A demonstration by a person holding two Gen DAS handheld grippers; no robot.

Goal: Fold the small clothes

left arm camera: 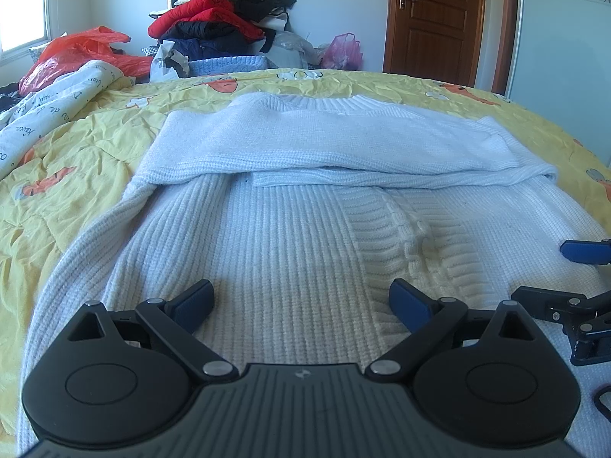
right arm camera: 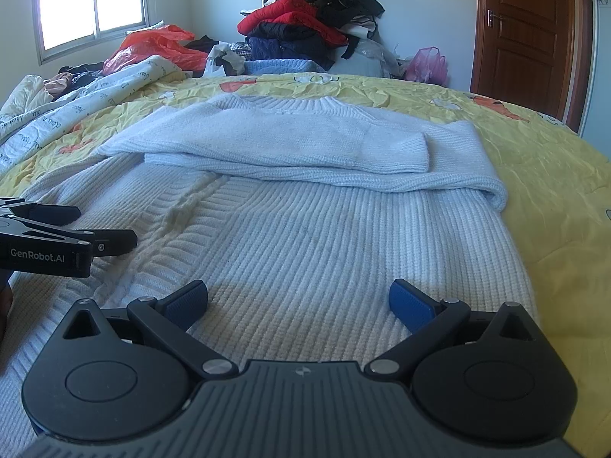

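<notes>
Sweater: a white knitted sweater (left arm camera: 290, 236) lies flat on the bed, its hem end nearest the cameras and its ribbed collar at the far end.
Sleeves: both sleeves are folded across the chest; in the right wrist view the upper sleeve (right arm camera: 290, 145) lies crosswise with its cuff at the right, and a second folded layer shows just under it.
Knit: the body is ribbed lengthwise, with a cable band (left arm camera: 404, 229) running down it, right of centre in the left wrist view and left of centre in the right wrist view.
Left gripper: the left gripper (left arm camera: 301, 301) hangs low over the hem end of the sweater, jaws spread wide, nothing between the blue pads (left arm camera: 410, 305).
Right gripper: the right gripper (right arm camera: 298, 299) hangs over the same end further to the right, jaws also spread wide and empty; bare knit shows between them.
Contact: whether either set of fingertips touches the fabric cannot be told.
Cross view: each gripper shows at the edge of the other's camera, side by side over the lower part of the sweater.
Bed: a yellow bedspread (right arm camera: 553, 175) with orange cartoon prints, wrinkled, lies under the sweater.
Left side of bed: a rumpled white quilt (left arm camera: 46, 114) with script lettering and an orange plastic bag (left arm camera: 72, 53).
Far end: a heap of clothes (right arm camera: 305, 30), red, black and dark blue, and a pink bag (right arm camera: 427, 63) beside it.
Room: a brown wooden door (left arm camera: 433, 15) at the right, a window (right arm camera: 91, 0) at the left.
</notes>
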